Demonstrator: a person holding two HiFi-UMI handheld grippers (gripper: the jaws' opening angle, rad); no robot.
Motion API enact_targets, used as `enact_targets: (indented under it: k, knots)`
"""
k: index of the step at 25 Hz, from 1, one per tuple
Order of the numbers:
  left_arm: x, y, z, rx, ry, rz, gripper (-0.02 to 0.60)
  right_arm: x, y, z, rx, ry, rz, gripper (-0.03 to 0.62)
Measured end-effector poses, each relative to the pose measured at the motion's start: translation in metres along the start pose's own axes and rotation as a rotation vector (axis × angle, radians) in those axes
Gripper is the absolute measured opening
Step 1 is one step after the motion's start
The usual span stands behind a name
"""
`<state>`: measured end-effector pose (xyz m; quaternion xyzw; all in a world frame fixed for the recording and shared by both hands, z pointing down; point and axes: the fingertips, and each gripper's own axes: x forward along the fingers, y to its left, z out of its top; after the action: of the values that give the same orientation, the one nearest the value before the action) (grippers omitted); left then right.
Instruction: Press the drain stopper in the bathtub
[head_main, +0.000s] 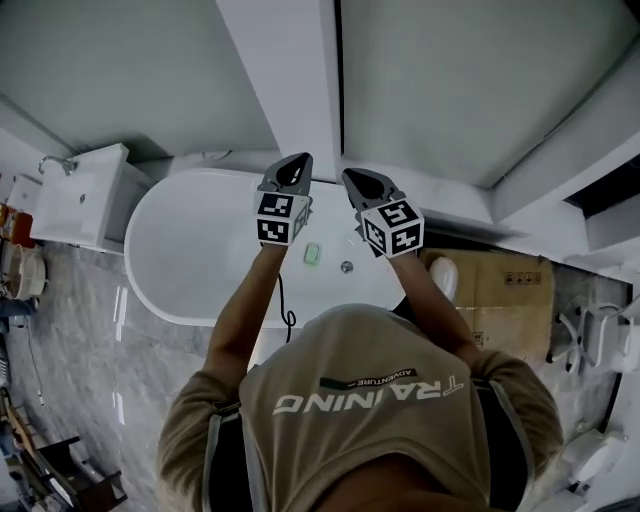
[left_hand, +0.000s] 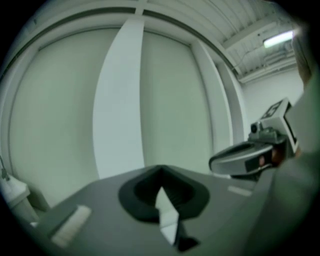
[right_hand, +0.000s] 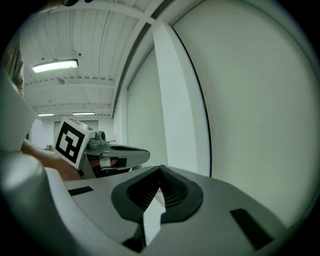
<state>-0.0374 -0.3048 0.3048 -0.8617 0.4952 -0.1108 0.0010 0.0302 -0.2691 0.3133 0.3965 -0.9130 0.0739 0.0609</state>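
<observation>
Item: one drain stopper, small, round, grey-metal in look, set in the floor of the bathtub toward its right end. Finer detail is too small to tell.

Count: one bathtub, white, oval, freestanding against the far wall. One stopper. Two hand-held grippers.

Contents of the bathtub: the stopper, and one small pale green object lying just left of it, apart from it. I cannot tell what the green object is.

My left hand-held gripper: jaws pressed together at the tips, nothing between them. My right hand-held gripper: likewise pressed together, nothing between them. I hold both side by side over the far rim of the bathtub, pointed at the pale panelled wall; each gripper view shows wall and ceiling and the other gripper alongside. Neither touches the stopper, which in the head view lies nearer to me than both.

Surroundings: one white basin cabinet with one tap just left of the bathtub; one cardboard box at its right end.
</observation>
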Motion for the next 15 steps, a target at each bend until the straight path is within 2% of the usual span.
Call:
enact_targets:
  k: [3,6,10,12,15]
  knots:
    - [-0.006,0.008,0.037,0.036,-0.083,0.043,0.002,-0.007,-0.001,0.04,-0.056,-0.081,0.006,0.009]
    - [-0.017,0.012,0.06,0.087,-0.127,0.089,0.002,-0.007,-0.002,0.068,-0.061,-0.14,0.025,0.009]
    - [-0.042,0.005,0.089,0.123,-0.198,0.1,0.002,-0.017,0.014,0.1,-0.1,-0.217,0.037,0.009]
    - [-0.049,0.0,0.097,0.11,-0.229,0.078,0.002,-0.023,0.022,0.104,-0.117,-0.236,0.033,0.009]
    - [-0.053,0.003,0.086,0.069,-0.223,0.066,0.002,-0.025,0.032,0.093,-0.118,-0.22,0.026,0.009]
